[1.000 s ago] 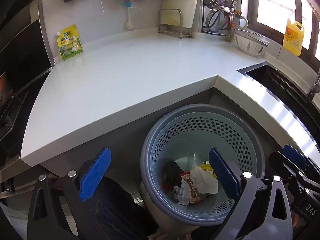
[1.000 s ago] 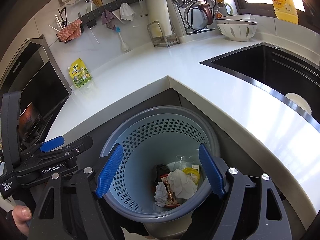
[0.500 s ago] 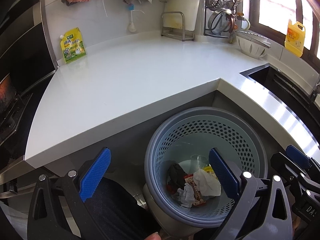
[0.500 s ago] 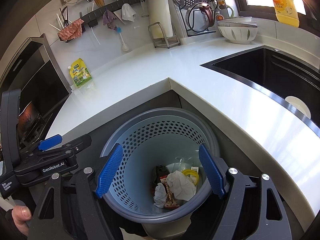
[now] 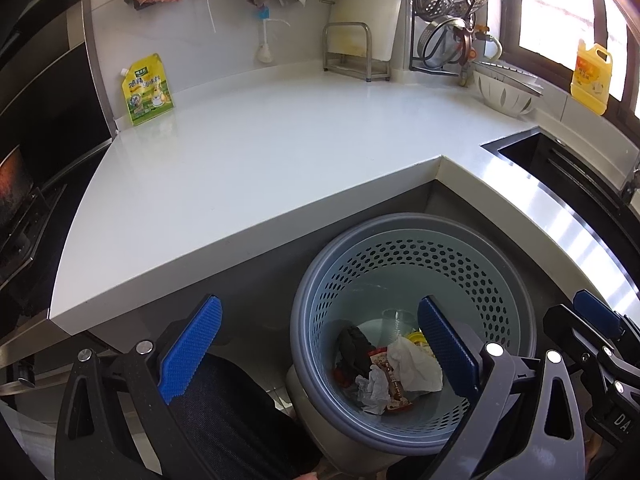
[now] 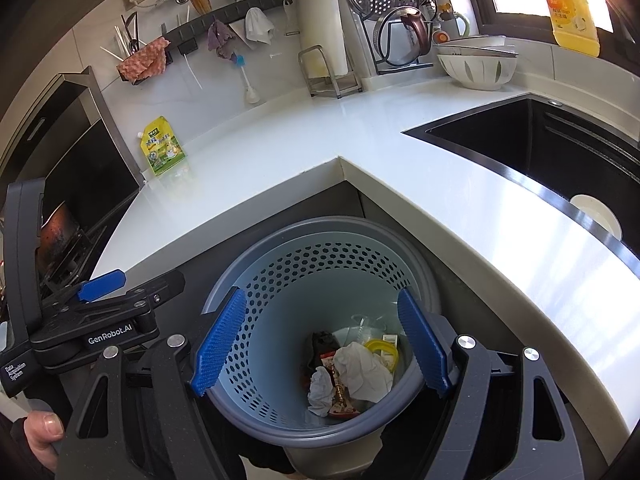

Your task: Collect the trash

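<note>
Trash [image 6: 352, 376] lies heaped at the bottom of the bin [image 6: 280, 280], straight below my right gripper [image 6: 320, 344], nearer than the left gripper [image 5: 316, 348]; both gape wide, holding nothing.

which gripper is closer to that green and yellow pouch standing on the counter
Left. The left gripper sits on the pouch's side of the trash basket; the right gripper hangs over the basket, farther from the pouch.

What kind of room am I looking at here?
A home kitchen, most likely. A white counter wraps round a corner to a dark sink, a dish rack with a steamer and pot lid stands against the wall, and a yellow detergent bottle sits by the window.
</note>
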A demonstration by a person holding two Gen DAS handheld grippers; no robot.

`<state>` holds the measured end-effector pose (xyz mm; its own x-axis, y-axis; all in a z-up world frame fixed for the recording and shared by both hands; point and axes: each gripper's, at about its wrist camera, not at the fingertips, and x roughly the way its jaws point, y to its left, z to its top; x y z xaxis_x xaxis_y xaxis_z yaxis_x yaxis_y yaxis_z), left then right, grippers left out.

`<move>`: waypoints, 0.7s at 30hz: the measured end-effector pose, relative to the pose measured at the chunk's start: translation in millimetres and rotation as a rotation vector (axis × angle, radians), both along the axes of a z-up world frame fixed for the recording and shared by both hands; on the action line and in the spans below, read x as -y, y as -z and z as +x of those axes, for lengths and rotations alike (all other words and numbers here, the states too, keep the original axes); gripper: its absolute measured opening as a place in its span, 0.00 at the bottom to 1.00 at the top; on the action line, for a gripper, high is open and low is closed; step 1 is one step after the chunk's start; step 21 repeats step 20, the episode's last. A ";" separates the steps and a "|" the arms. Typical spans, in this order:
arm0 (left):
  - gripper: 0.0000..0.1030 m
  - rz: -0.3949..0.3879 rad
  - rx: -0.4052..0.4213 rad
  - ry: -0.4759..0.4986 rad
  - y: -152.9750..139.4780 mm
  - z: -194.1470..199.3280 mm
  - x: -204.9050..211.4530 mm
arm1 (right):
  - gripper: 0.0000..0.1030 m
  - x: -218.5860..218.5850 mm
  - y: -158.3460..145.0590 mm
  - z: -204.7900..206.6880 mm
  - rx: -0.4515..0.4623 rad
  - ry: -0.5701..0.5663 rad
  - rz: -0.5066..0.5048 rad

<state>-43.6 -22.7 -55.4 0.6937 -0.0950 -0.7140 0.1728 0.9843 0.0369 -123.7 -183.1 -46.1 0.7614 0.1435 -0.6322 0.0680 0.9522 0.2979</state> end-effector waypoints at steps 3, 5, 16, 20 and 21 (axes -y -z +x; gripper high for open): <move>0.94 0.004 0.001 -0.001 0.2 0.0 -0.6 | 0.73 -0.1 0.2 -0.3 0.000 0.000 0.000; 0.94 0.006 0.001 -0.001 0.6 0.6 -0.4 | 0.73 -0.5 -0.9 0.3 0.001 0.000 0.001; 0.94 0.006 0.004 0.001 0.5 -1.6 0.2 | 0.73 -0.5 -0.4 -0.2 0.001 0.000 0.001; 0.94 0.008 0.003 -0.002 0.8 -0.9 -0.5 | 0.73 -0.4 -0.6 -0.1 0.002 0.000 0.001; 0.94 0.008 0.003 -0.002 0.8 -0.9 -0.5 | 0.73 -0.4 -0.6 -0.1 0.002 0.000 0.001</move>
